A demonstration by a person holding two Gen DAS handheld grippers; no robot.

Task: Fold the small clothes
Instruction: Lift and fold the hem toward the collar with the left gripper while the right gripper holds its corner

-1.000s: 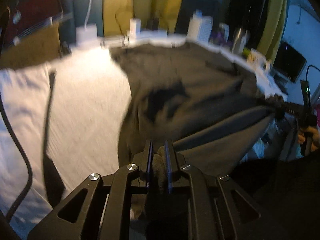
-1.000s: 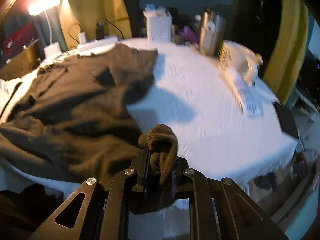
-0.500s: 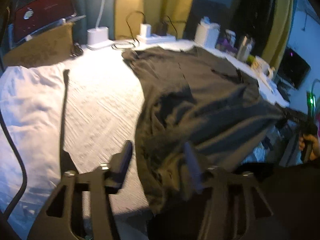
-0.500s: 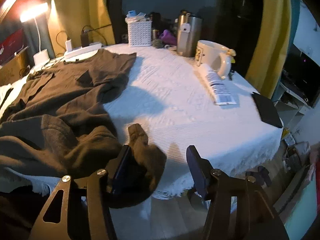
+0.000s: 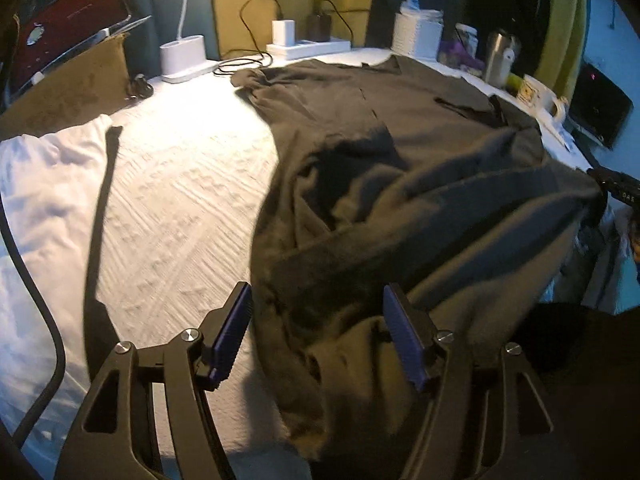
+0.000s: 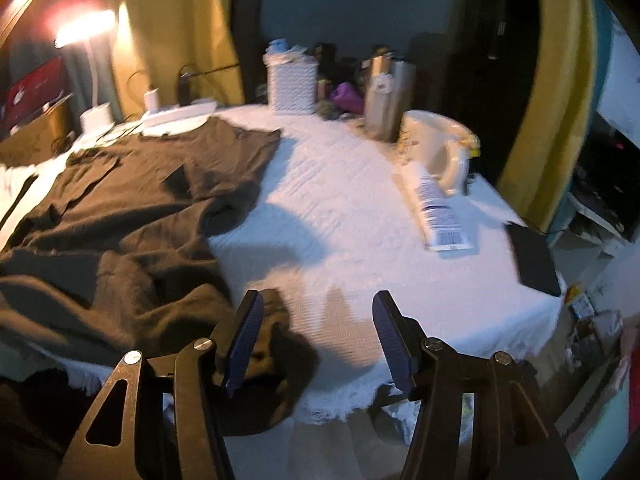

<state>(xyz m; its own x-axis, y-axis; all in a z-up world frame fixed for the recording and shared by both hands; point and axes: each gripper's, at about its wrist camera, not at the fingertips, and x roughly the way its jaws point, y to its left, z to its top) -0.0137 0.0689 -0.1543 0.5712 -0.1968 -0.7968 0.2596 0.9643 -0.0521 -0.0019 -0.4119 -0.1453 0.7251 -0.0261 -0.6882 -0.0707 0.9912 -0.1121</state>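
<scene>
Dark grey-brown garment [image 5: 400, 168]: spread, rumpled, across the white-covered table [image 5: 180, 184], reaching from the far edge beside the power strip [image 5: 308, 46] to the near edge, where folds bunch and the hem droops over the rim. In the right wrist view, same garment [image 6: 120, 216] on the left half of the table, one corner hanging over the near edge.

Left gripper [image 5: 316, 328]: at the near edge, jaws parted, just spread apart; blue pads [image 5: 232, 332] clear of the cloth; bunched hem lying loose between them, not pinched.

Right gripper [image 6: 318, 340]: at the near edge, jaws likewise parted, just spread apart; left pad [image 6: 244, 336] over the hanging corner, cloth unpinched; bare tablecloth between the pads.

Far edge: white lamp base [image 5: 184, 58], white basket [image 6: 294, 86], steel flask [image 6: 384, 96].
Right edge: cream mug [image 6: 436, 148], labelled tube [image 6: 440, 212] lying flat beside it, black flat case [image 6: 534, 260] near the corner.
Left side: white cloth [image 5: 44, 184], black strap [image 5: 100, 216] lying across it, black cable [image 5: 36, 292].
</scene>
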